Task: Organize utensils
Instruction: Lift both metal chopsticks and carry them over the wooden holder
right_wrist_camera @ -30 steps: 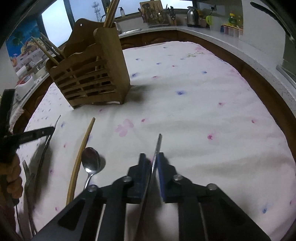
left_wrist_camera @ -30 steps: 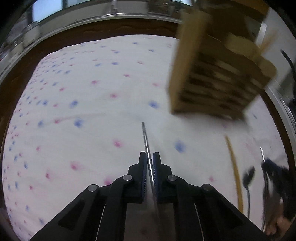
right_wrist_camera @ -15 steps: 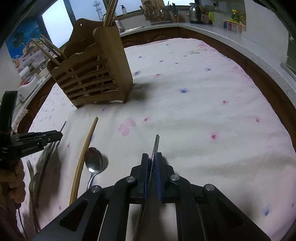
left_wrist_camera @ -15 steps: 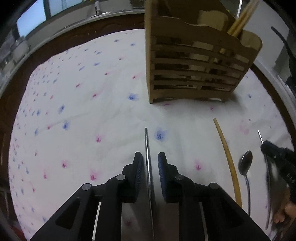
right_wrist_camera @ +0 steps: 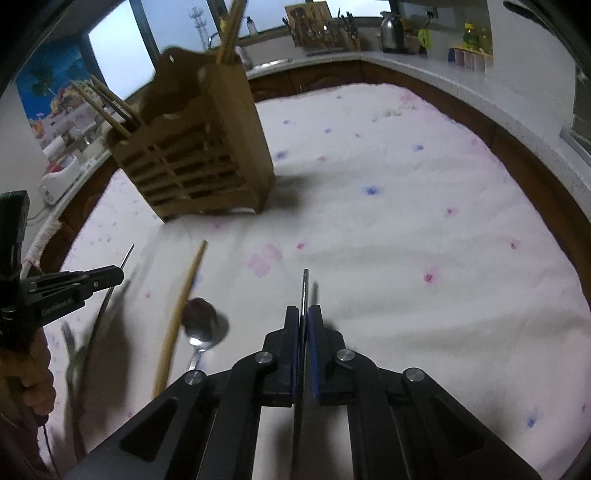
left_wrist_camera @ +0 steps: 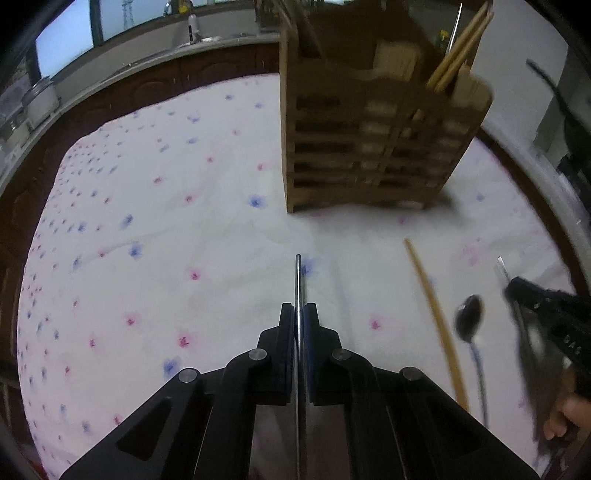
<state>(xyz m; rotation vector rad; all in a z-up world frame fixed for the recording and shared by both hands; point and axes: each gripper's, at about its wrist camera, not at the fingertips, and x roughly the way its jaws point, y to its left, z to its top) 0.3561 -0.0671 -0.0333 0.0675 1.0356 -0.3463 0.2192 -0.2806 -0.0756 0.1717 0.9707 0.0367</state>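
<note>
My left gripper (left_wrist_camera: 299, 312) is shut on a thin metal utensil handle (left_wrist_camera: 298, 280) that sticks forward above the cloth. My right gripper (right_wrist_camera: 303, 314) is shut on another thin metal utensil handle (right_wrist_camera: 304, 291). A slatted wooden utensil holder (left_wrist_camera: 373, 140) stands ahead, with chopsticks (left_wrist_camera: 458, 44) in it; it also shows in the right wrist view (right_wrist_camera: 199, 158). On the cloth lie a wooden chopstick (right_wrist_camera: 181, 314), a metal spoon (right_wrist_camera: 199, 325) and a fork (right_wrist_camera: 72, 354). The other gripper shows in each view, at the right edge (left_wrist_camera: 546, 306) and at the left edge (right_wrist_camera: 74, 284).
The table wears a white cloth with pink and blue flowers (right_wrist_camera: 406, 221). A counter behind carries a kettle (right_wrist_camera: 391, 27), a knife block (right_wrist_camera: 314, 26) and bottles. Dark wooden table edge (left_wrist_camera: 122, 103) rings the cloth.
The left gripper has shut on its metal handle after standing slightly apart, and has drawn closer to the holder. The right gripper has moved forward, holding its handle throughout.
</note>
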